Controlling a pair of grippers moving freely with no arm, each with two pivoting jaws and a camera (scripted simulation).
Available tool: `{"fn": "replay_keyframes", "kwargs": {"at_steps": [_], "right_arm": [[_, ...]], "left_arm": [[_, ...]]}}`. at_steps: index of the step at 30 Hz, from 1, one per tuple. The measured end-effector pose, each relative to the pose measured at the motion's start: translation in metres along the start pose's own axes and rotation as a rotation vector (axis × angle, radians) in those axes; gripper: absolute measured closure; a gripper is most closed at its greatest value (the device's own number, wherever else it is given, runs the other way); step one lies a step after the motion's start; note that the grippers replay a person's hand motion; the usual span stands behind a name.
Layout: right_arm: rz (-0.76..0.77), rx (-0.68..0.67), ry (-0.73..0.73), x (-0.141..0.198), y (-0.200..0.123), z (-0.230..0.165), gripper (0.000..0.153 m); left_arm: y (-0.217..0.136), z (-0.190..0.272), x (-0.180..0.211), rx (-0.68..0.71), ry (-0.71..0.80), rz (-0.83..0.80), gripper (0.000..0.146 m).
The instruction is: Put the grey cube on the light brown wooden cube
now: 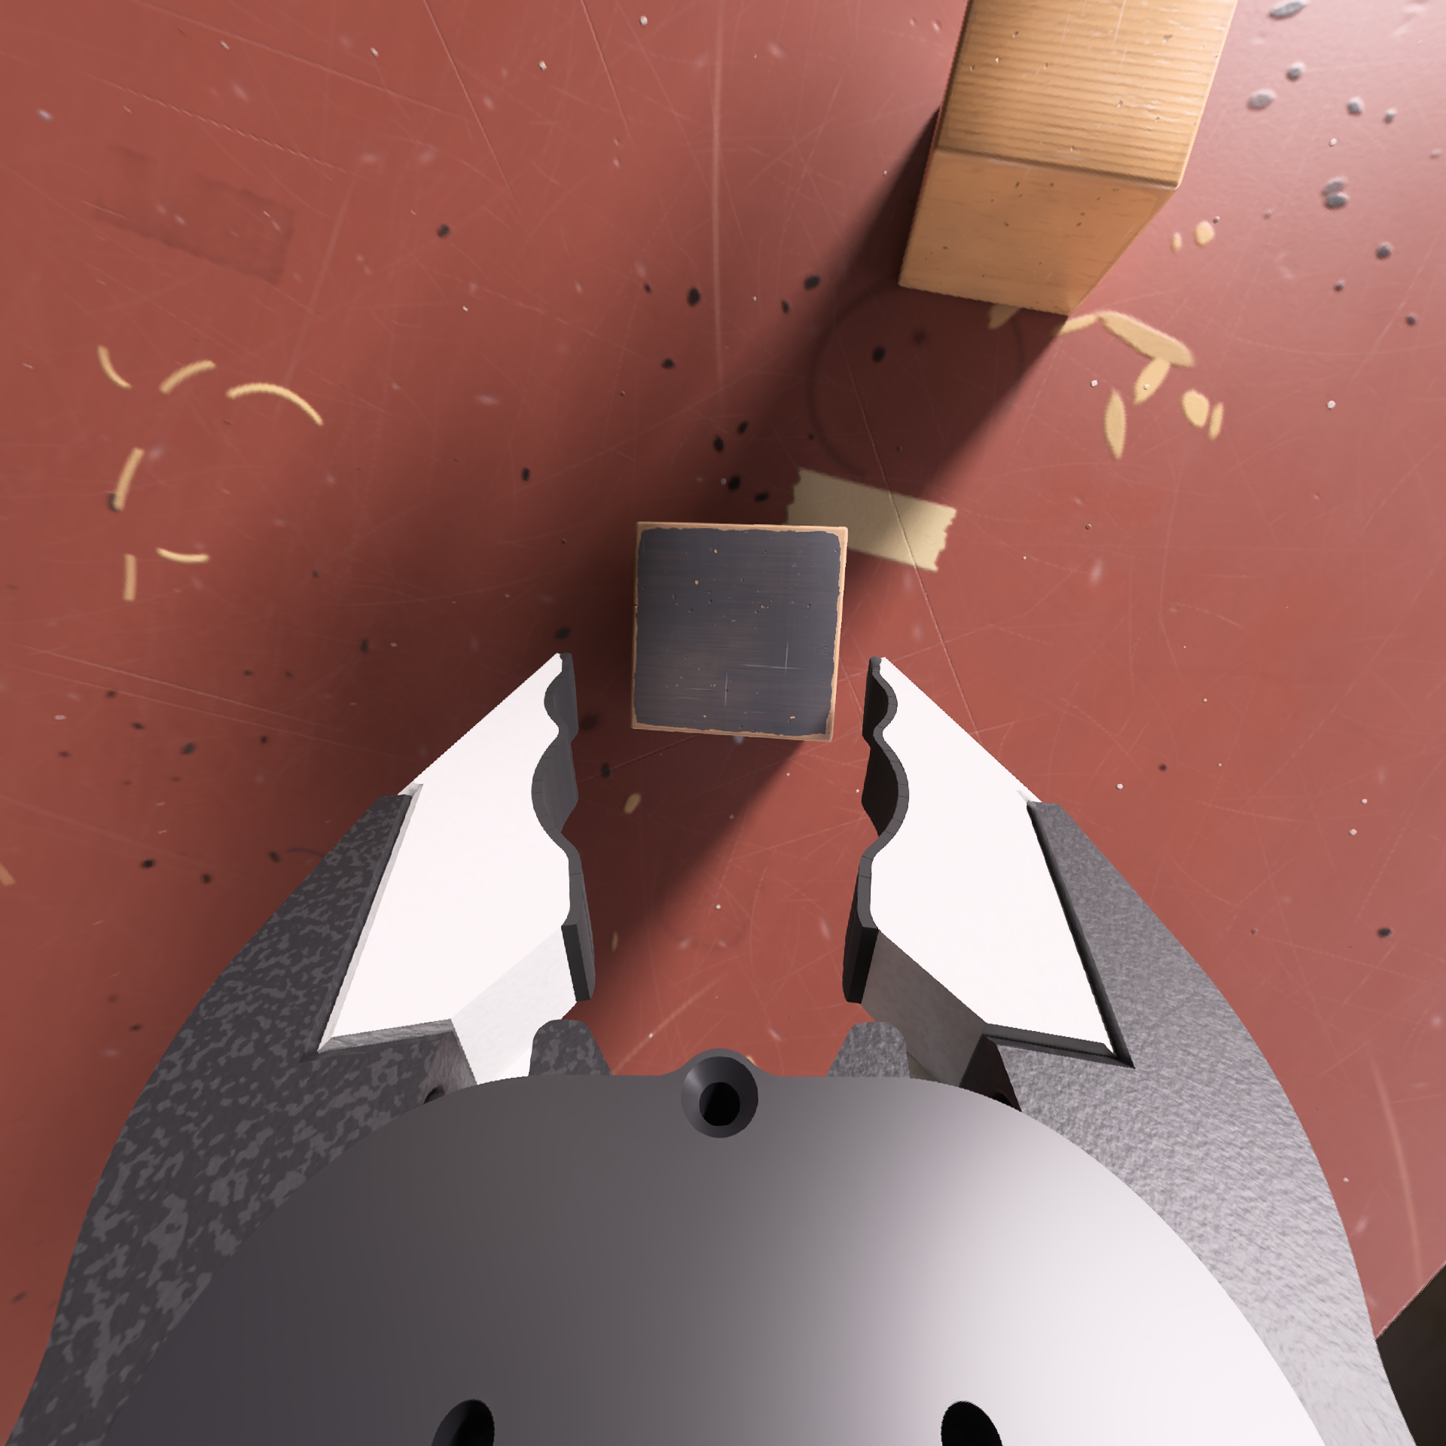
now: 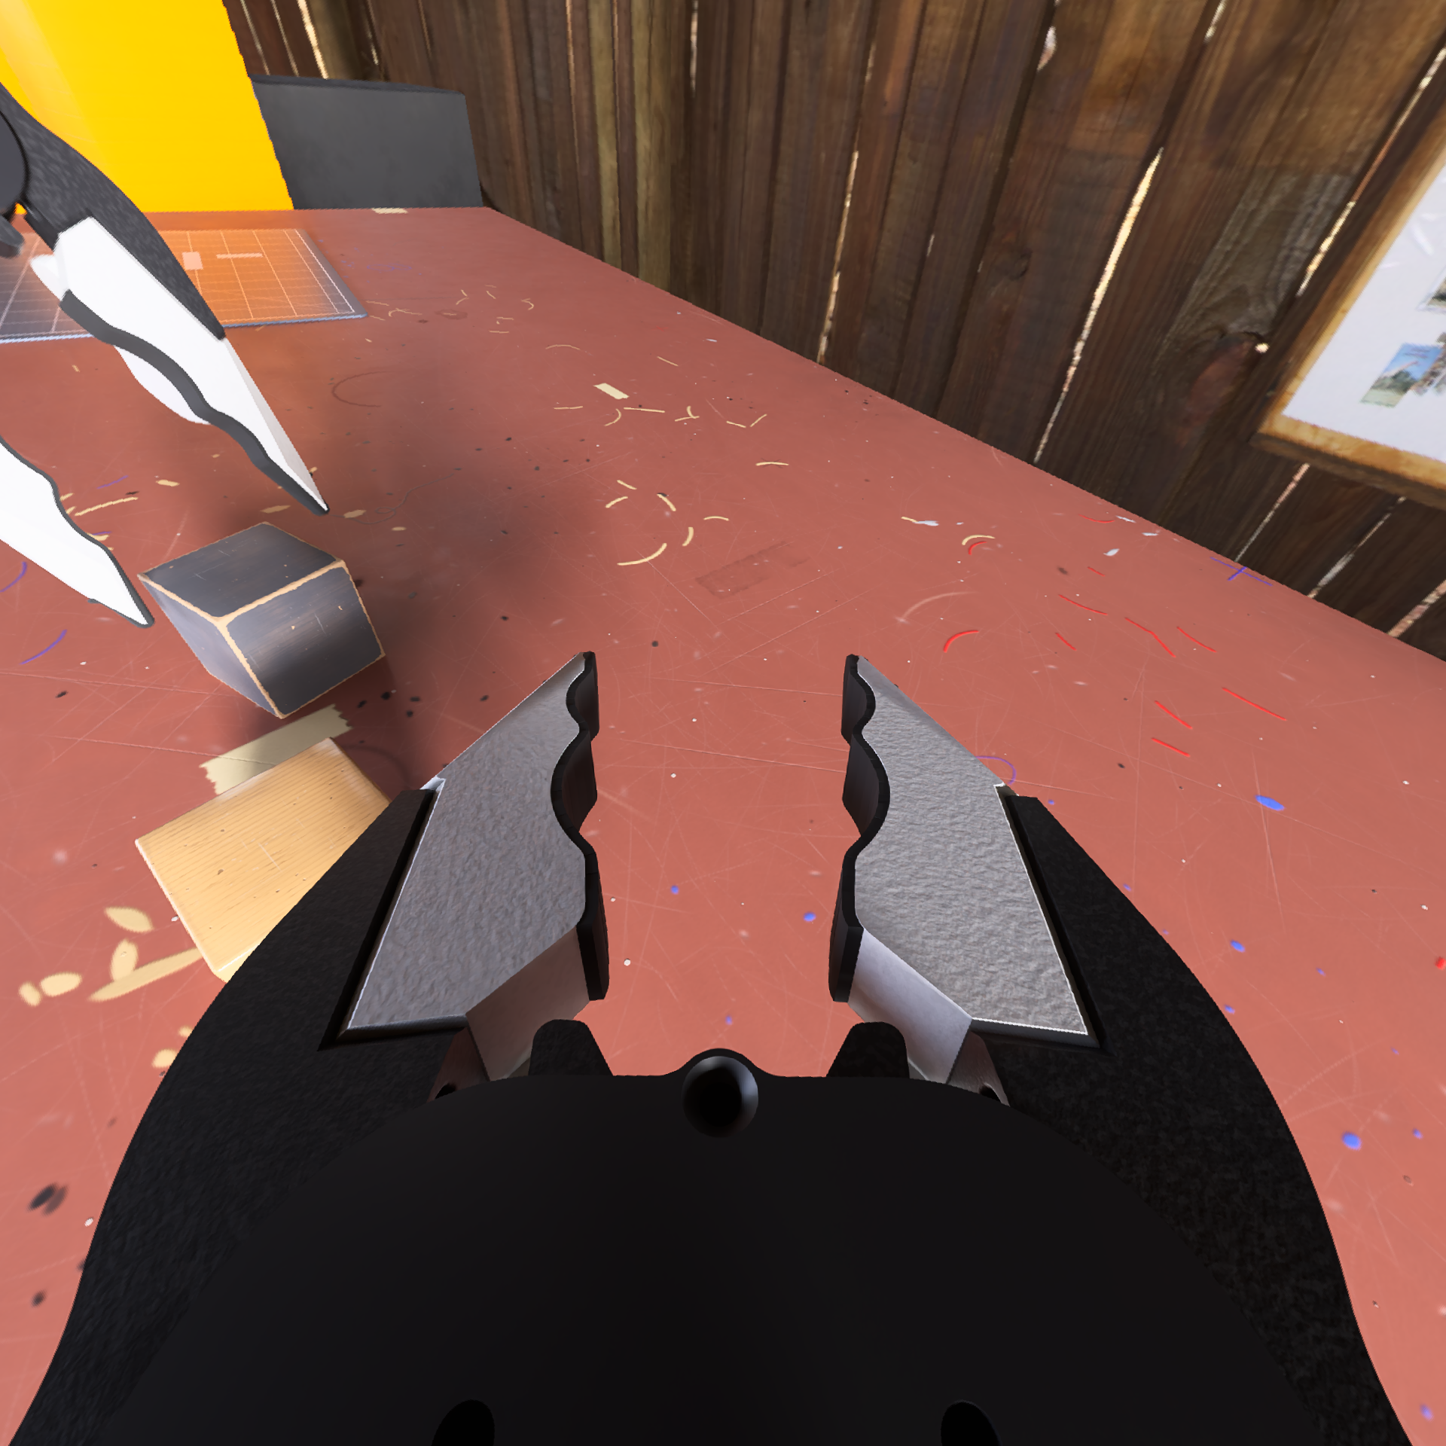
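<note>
The grey cube (image 1: 735, 630) with pale worn edges sits on the reddish table. My left gripper (image 1: 720, 661) is open and points down at it from above, fingertips level with the cube's near half and apart from it. The light brown wooden cube (image 1: 1056, 149) stands farther off at the upper right. In the right wrist view the grey cube (image 2: 262, 614) lies at the left with the left gripper (image 2: 227, 563) straddling above it, and the wooden cube (image 2: 258, 849) is nearer, partly hidden by my right gripper (image 2: 720, 657), which is open and empty over bare table.
A strip of tan tape (image 1: 876, 516) lies on the table (image 1: 313, 235) between the two cubes. A cutting mat (image 2: 258, 278) lies at the far end. A dark wooden plank wall (image 2: 861, 196) runs along the table's far edge, with a framed board (image 2: 1377, 344) on it.
</note>
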State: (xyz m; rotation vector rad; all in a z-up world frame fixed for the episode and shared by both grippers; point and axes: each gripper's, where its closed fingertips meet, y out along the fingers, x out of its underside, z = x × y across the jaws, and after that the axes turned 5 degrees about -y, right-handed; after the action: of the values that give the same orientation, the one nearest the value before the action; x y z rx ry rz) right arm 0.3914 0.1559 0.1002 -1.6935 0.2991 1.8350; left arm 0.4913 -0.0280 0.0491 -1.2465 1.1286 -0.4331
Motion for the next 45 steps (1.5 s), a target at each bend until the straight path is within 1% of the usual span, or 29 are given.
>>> {"fn": "replay_keyframes", "kwargs": {"at_steps": [2,6,8,14,17,21,25,28,31,45], "right_arm": [[-0.002,0.002,-0.002,0.000,0.000,0.000,0.090],[-0.006,0.005,0.004,0.002,0.000,0.001,0.090],[-0.010,0.004,0.006,0.004,0.001,0.001,0.090],[-0.017,0.005,-0.006,0.004,0.002,0.001,0.091],[-0.015,0.007,-0.006,0.003,0.001,0.001,0.091],[-0.007,0.012,-0.002,0.001,-0.002,0.004,0.092],[-0.005,0.021,0.006,0.000,-0.003,0.007,0.092],[0.000,0.026,0.011,-0.001,-0.005,0.009,0.092],[0.006,0.028,0.014,-0.002,-0.006,0.010,0.092],[0.001,0.031,0.014,-0.002,-0.006,0.010,0.092]], "left_arm": [[0.007,0.002,0.004,0.040,-0.014,0.002,0.075],[0.017,0.006,0.008,0.079,0.011,-0.022,0.086],[0.015,0.010,0.004,0.094,0.018,-0.006,0.086],[-0.018,0.021,-0.039,0.111,0.028,0.152,0.086],[-0.025,0.034,-0.064,0.112,0.065,0.180,0.086],[-0.021,0.051,-0.092,0.114,0.128,0.170,0.086],[-0.005,0.062,-0.108,0.132,0.161,0.144,0.086],[0.008,0.070,-0.113,0.153,0.172,0.117,0.086],[0.013,0.074,-0.116,0.163,0.187,0.092,0.085],[0.013,0.081,-0.113,0.156,0.187,0.093,0.085]]}}
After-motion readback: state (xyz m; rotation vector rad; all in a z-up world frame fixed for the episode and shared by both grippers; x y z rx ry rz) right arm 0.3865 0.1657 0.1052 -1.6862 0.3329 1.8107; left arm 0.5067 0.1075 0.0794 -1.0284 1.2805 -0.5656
